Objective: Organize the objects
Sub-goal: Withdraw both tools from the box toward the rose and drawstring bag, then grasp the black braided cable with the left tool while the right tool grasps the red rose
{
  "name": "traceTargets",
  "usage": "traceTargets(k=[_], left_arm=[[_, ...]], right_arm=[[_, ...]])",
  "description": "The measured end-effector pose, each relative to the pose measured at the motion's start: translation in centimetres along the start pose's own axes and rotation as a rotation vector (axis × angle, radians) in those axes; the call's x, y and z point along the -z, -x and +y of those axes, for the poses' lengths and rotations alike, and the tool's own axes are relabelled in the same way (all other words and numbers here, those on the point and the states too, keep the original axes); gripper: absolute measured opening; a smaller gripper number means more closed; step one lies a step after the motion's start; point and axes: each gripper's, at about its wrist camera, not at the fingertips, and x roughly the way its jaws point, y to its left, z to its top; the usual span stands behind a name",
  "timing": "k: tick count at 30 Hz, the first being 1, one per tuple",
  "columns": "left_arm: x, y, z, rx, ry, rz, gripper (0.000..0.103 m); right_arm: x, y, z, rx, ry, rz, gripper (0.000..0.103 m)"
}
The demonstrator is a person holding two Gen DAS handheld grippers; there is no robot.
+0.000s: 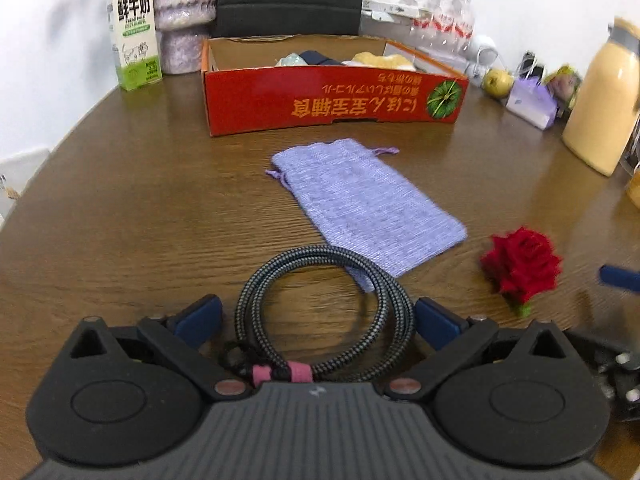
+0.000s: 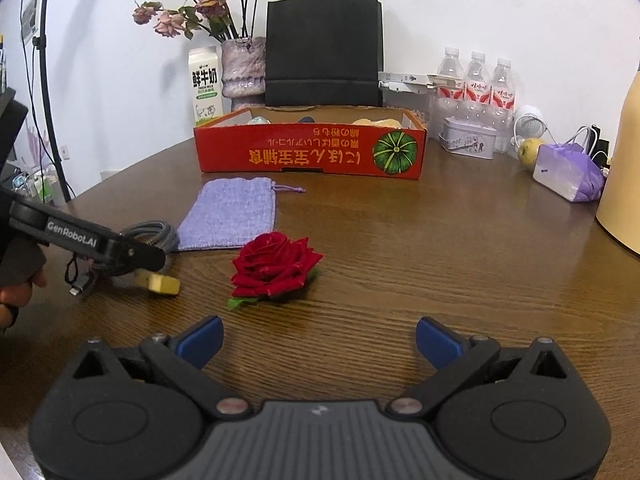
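Note:
A coiled grey braided cable [image 1: 384,300] with pink ties lies on the brown table, partly over a flat purple pouch [image 1: 360,200]. My left gripper [image 1: 318,320] is open, its blue pads on either side of the coil, not closed on it. A red rose [image 1: 520,264] lies to the right of the cable. In the right wrist view the rose [image 2: 276,266] lies ahead and left of my open, empty right gripper [image 2: 320,340]. The pouch [image 2: 230,214] and cable [image 2: 154,234] show at left beside the left gripper's body [image 2: 80,240]. A red cardboard box [image 2: 312,152] stands behind.
A milk carton [image 2: 206,88], a vase of dried roses [image 2: 242,66], a black paper bag [image 2: 322,50], water bottles [image 2: 476,80], a tin [image 2: 468,140], an apple [image 2: 530,152], a purple packet [image 2: 568,172] and a yellow jug [image 1: 600,100] line the table's back and right.

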Motion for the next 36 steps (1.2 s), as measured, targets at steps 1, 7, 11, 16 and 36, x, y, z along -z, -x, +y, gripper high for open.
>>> traceTargets(k=[1, 7, 11, 16, 36], left_arm=[[0.2, -0.1, -0.4, -0.018, -0.027, -0.006, 0.103], [1.2, 0.6, -0.2, -0.023, -0.005, -0.089, 0.091], [1.6, 0.9, -0.1, -0.074, 0.016, -0.146, 0.089], [2.4, 3.7, 0.1, -0.167, 0.049, -0.329, 0.088], [4.4, 6.5, 2.1, -0.235, 0.137, -0.458, 0.089]], right_arm=[[0.0, -0.1, 0.0, 0.001, 0.002, 0.005, 0.103], [-0.2, -0.5, 0.2, 0.013, 0.009, 0.028, 0.103], [-0.3, -0.7, 0.3, 0.029, 0.020, 0.039, 0.103], [-0.3, -0.9, 0.5, 0.045, 0.024, 0.043, 0.103], [-1.6, -2.0, 3.5, -0.024, 0.062, 0.017, 0.103]])
